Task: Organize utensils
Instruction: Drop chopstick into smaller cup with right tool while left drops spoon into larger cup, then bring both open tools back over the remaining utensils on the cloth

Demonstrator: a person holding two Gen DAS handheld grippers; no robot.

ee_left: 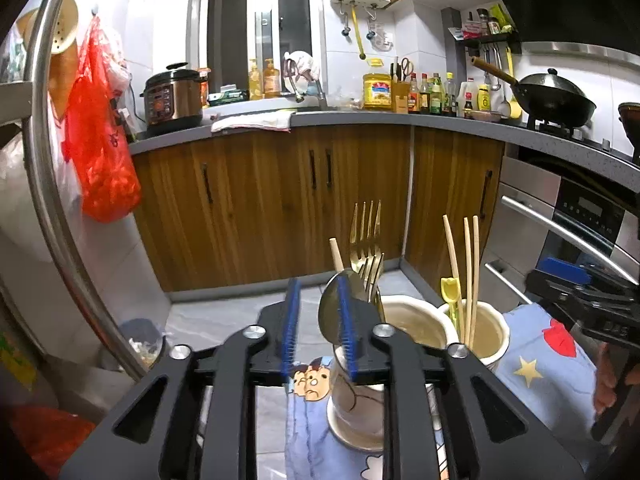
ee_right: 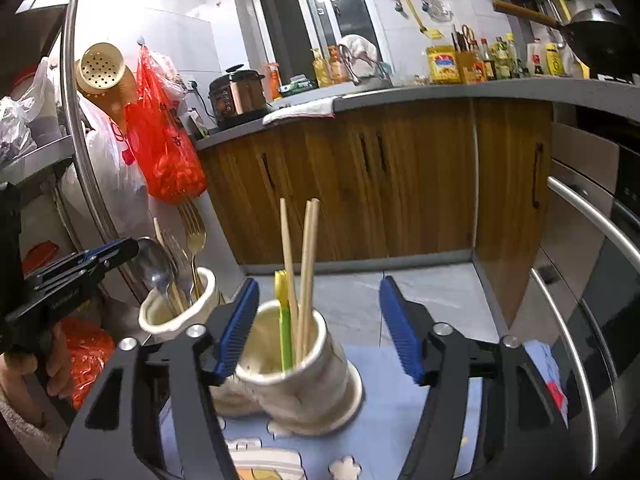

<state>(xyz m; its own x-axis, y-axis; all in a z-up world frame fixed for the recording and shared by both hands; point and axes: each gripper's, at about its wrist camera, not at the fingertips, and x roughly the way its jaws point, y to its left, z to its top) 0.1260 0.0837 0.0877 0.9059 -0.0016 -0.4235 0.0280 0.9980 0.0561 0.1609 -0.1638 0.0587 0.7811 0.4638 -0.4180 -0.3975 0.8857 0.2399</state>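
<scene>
Cream ceramic holders stand on a blue cartoon cloth (ee_left: 532,344). The near holder (ee_left: 356,404) carries a spoon (ee_left: 332,312), gold forks (ee_left: 366,236) and one chopstick (ee_left: 337,255). Another holder (ee_right: 304,372) has chopsticks (ee_right: 298,272) and a yellow-green utensil (ee_right: 284,320). My left gripper (ee_left: 319,324) is open, its right pad beside the spoon bowl, nothing clamped. It also shows in the right wrist view (ee_right: 116,250). My right gripper (ee_right: 320,328) is open wide around the chopstick holder's rim.
Wooden cabinets (ee_left: 280,200) and a grey counter (ee_left: 360,120) with bottles, a rice cooker (ee_left: 174,98) and a wok (ee_left: 554,98) lie ahead. An oven (ee_left: 580,232) is at right. A red bag (ee_left: 102,152) hangs at left by a metal rail (ee_left: 44,160).
</scene>
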